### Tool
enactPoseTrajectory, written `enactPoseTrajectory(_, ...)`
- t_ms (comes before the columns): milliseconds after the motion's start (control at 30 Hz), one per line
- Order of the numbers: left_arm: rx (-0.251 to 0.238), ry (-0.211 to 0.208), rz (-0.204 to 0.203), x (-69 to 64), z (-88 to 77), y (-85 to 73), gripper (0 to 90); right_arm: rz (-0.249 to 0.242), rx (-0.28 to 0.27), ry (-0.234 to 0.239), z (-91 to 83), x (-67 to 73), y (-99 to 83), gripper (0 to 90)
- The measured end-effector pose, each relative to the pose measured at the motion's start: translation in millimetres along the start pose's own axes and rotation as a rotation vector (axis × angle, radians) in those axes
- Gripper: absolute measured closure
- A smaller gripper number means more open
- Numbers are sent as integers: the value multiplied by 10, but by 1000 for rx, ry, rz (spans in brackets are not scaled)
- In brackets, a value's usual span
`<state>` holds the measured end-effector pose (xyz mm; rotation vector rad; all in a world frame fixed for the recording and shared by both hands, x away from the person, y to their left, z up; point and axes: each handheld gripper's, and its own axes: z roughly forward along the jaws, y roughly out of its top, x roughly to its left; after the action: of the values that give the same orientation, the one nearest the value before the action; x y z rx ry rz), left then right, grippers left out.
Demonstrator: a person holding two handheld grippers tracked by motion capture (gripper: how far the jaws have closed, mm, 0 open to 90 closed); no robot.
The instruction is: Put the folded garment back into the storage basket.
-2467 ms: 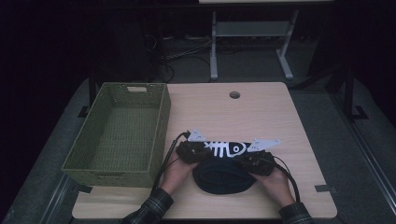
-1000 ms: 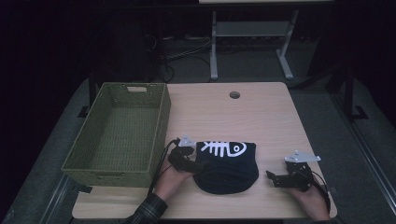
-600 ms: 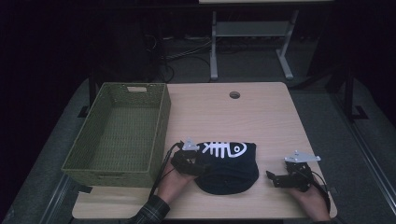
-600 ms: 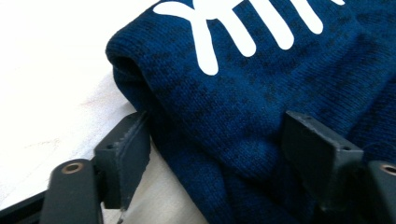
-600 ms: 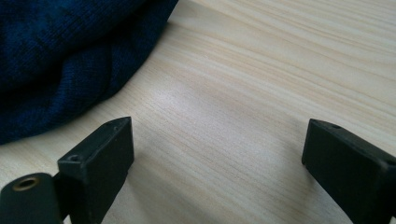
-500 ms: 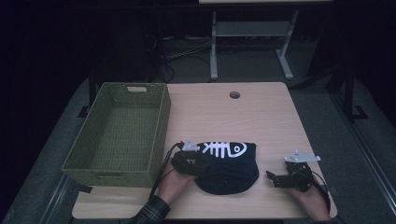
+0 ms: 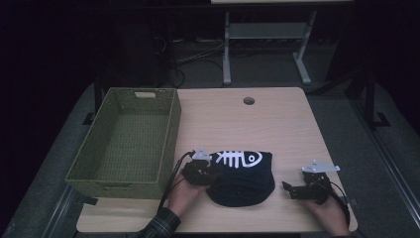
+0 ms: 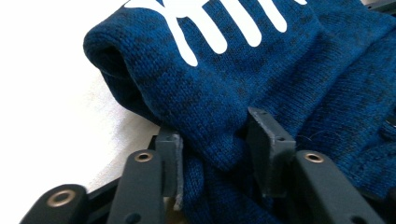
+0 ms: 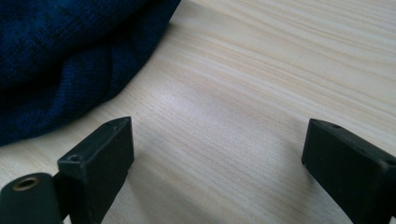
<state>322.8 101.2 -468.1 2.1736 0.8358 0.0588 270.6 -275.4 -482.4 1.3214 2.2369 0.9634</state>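
Now left gripper (image 8: 215, 154) fingers have closed onto the beanie (image 8: 261, 70).

The left hand-held gripper (image 7: 207, 174) is black, with a small pale grey three-cornered plate on top and a black cable trailing from it back along the forearm. The left sleeve (image 7: 159, 224), at the near edge, is a dark plaid with fine light lines. The right hand-held gripper (image 7: 289, 189) is black too, topped by a larger pale grey plate, its black cable looping near the wrist. Seen close in the gripper views, the jaws are matt black blocks with squared tips and small screw holes; their link arms carry brass-coloured rivets at the pivots. One left pad (image 8: 176, 163) has a thin grey facing.
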Motion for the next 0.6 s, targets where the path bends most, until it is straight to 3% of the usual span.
enactPoseTrajectory(167,-5,-7,-2,0,-13,7,669,0,1,0,0,0,0,87)
enactPoseTrajectory(367,-23,-49,-42,55,-55,18,705,0,0,0,0,0,1,87)
enactPoseTrajectory(600,-38,-51,-18,28,-160,113,716,0,0,0,0,-1,1,87)
